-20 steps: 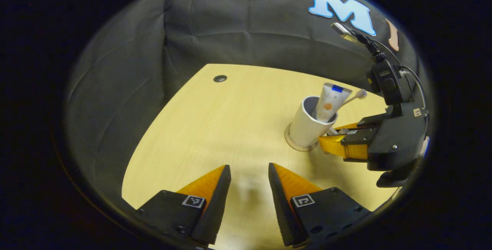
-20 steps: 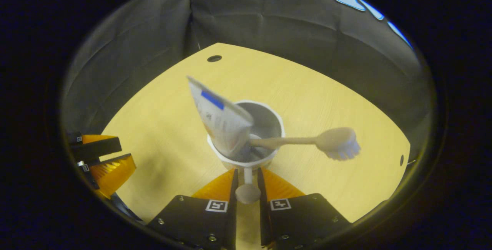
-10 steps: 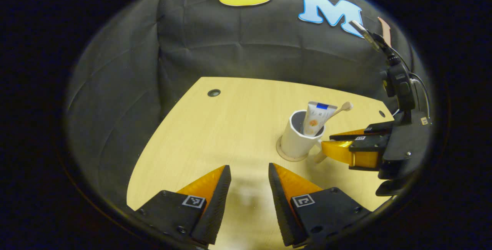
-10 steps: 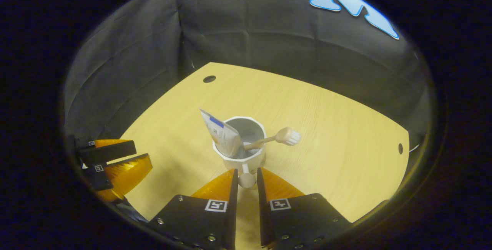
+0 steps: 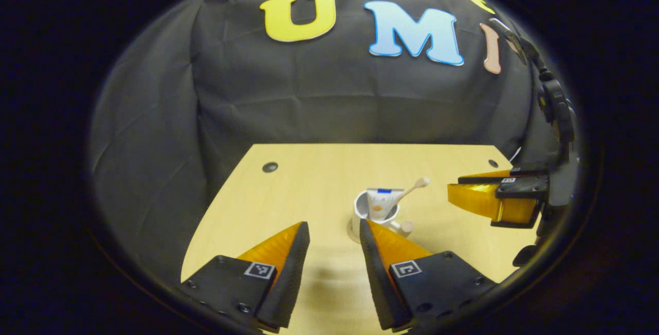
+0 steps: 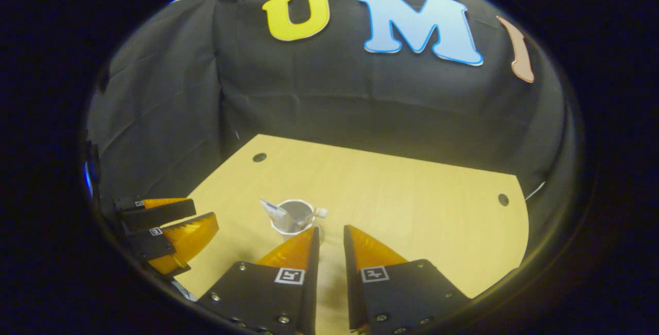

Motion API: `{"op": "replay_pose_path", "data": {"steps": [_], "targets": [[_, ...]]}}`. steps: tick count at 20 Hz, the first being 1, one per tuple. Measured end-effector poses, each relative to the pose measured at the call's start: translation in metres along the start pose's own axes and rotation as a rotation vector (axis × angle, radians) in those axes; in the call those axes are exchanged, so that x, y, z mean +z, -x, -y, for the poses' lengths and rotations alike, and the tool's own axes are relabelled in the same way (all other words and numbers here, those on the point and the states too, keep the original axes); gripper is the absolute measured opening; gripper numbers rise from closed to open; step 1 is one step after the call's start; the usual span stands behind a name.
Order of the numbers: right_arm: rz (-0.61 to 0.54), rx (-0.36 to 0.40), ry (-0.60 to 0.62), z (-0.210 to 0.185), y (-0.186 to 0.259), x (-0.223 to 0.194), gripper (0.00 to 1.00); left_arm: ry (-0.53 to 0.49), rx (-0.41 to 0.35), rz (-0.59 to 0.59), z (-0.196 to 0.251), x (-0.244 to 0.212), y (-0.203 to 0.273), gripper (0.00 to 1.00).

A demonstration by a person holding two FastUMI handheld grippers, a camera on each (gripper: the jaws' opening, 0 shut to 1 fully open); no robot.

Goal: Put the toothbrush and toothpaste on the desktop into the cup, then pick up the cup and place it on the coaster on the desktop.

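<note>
A white cup stands upright on a round coaster on the wooden desktop. A toothpaste tube and a wooden toothbrush lean inside it, brush head up to the right. My left gripper is open and empty, held back above and in front of the cup. My right gripper hovers to the cup's right, apart from its handle. In the right gripper view the cup sits small beyond my right gripper, whose fingers stand a little apart with nothing between them. The left gripper is at the left.
The desktop has small dark cable holes, one far left, one far right. The black cloth wall rises right behind the far edge. Bare wood surrounds the cup on all sides.
The right gripper has let go of the cup handle and pulled back and up. The left gripper has also risen and drawn away. The cup stays on the coaster.
</note>
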State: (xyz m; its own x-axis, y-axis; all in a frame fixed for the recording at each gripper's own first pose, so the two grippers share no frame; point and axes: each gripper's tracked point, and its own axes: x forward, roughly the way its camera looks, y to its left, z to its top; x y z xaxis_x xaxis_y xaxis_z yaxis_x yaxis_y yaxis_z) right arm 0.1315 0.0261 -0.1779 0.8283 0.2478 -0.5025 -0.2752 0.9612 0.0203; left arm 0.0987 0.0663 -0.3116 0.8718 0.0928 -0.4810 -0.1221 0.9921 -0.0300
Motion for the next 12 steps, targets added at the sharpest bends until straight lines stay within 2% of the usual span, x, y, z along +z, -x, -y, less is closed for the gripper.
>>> {"op": "replay_pose_path", "data": {"steps": [3,5,6,8,9,10,11,12], "targets": [[0.101,-0.038,-0.005,0.012,0.033,0.029,0.24,-0.024,-0.019,0.077,0.007,0.029,0.012,0.67],[0.165,-0.055,-0.002,0.012,0.045,0.047,0.21,-0.034,-0.030,0.130,0.022,0.060,0.031,0.67],[0.195,-0.060,-0.004,0.013,0.056,0.055,0.28,-0.036,-0.034,0.153,0.029,0.073,0.041,0.67],[0.249,-0.064,-0.013,0.011,0.074,0.069,0.24,-0.039,-0.040,0.202,0.037,0.096,0.056,0.67],[0.273,-0.065,-0.019,0.009,0.082,0.078,0.24,-0.041,-0.042,0.227,0.038,0.108,0.065,0.63],[0.300,-0.070,-0.024,0.008,0.091,0.086,0.24,-0.043,-0.041,0.251,0.039,0.118,0.074,0.67],[0.324,-0.076,-0.025,0.008,0.099,0.092,0.24,-0.047,-0.039,0.275,0.040,0.126,0.082,0.62],[0.350,-0.084,-0.022,0.009,0.106,0.100,0.24,-0.049,-0.035,0.302,0.039,0.136,0.091,0.62]]}}
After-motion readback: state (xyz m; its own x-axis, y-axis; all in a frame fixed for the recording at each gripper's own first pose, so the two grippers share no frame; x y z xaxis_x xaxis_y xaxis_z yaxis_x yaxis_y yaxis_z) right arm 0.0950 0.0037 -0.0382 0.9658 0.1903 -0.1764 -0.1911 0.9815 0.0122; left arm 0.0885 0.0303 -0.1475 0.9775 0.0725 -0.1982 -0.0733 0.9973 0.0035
